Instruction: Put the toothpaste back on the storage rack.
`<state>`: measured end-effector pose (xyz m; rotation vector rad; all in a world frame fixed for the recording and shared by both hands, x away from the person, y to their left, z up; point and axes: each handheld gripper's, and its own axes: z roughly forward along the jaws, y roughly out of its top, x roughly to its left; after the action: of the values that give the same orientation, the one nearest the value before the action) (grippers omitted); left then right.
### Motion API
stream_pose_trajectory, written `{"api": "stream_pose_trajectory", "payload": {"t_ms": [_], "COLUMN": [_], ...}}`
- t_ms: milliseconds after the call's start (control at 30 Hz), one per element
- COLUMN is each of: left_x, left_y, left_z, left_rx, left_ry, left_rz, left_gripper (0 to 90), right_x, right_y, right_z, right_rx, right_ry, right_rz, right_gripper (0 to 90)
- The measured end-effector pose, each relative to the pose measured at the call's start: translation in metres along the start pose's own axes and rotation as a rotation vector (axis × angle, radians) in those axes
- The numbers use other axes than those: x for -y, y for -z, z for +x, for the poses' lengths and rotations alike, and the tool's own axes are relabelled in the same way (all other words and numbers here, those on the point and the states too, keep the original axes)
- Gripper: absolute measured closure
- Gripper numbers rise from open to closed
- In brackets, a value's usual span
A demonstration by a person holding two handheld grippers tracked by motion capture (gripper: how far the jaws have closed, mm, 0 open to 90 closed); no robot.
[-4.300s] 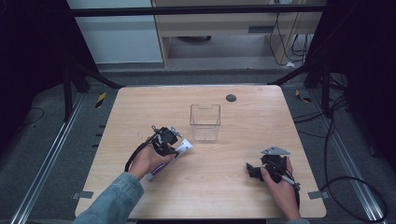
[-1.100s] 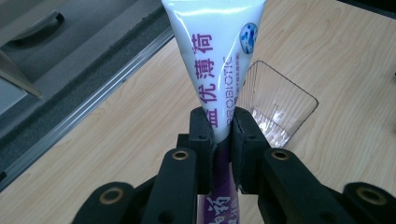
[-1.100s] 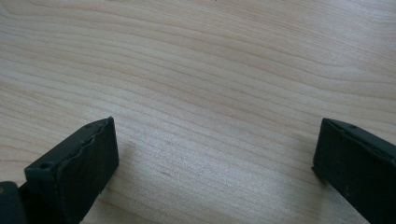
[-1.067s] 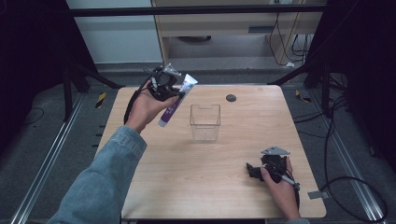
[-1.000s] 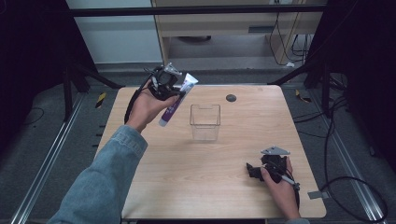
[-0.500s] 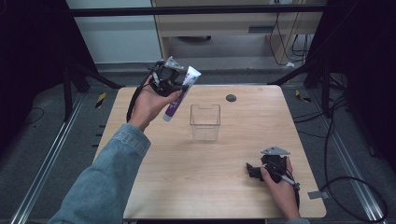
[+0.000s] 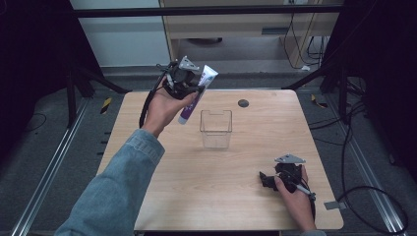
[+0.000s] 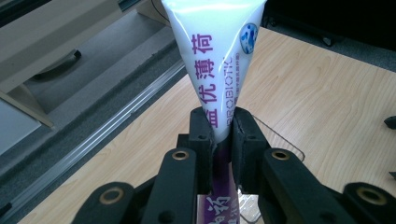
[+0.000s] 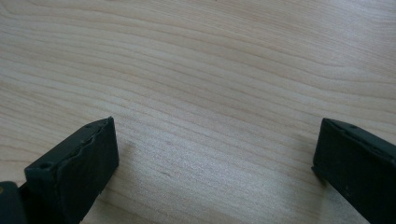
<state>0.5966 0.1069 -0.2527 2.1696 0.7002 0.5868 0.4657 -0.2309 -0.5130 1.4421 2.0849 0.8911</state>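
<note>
Toothpaste tube clamped in raised left gripper

Jaws of the left gripper pinch a toothpaste tube at its middle, held in the air above the table's far left, just left of the clear box. White upper half, purple lower half; purple print reads "PROBIOTIC" beside Chinese characters. Right gripper rests on the wood, jaws wide apart, empty.

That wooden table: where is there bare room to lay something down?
Most of the table is bare: the near left part beside the sleeve, and the far right corner past the dark disc. Busier spots: the clear box at centre, and the near right corner where the right gripper rests.
</note>
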Motion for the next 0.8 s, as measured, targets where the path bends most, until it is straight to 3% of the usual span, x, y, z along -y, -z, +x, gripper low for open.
{"api": "stream_pose_trajectory", "payload": {"t_ms": [267, 800], "left_x": [-0.002, -0.021], "left_y": [-0.011, -0.026], "left_z": [-0.004, -0.021], "left_rx": [0.009, 0.027], "left_ry": [0.002, -0.027], "left_rz": [-0.015, -0.058], "left_gripper": [79.7, 79.6], "right_x": [0.000, 0.000], "right_y": [0.000, 0.000], "right_z": [0.000, 0.000], "right_rx": [0.001, 0.001], "right_ry": [0.003, 0.004], "right_rz": [0.001, -0.002], "right_gripper": [0.3, 0.3]}}
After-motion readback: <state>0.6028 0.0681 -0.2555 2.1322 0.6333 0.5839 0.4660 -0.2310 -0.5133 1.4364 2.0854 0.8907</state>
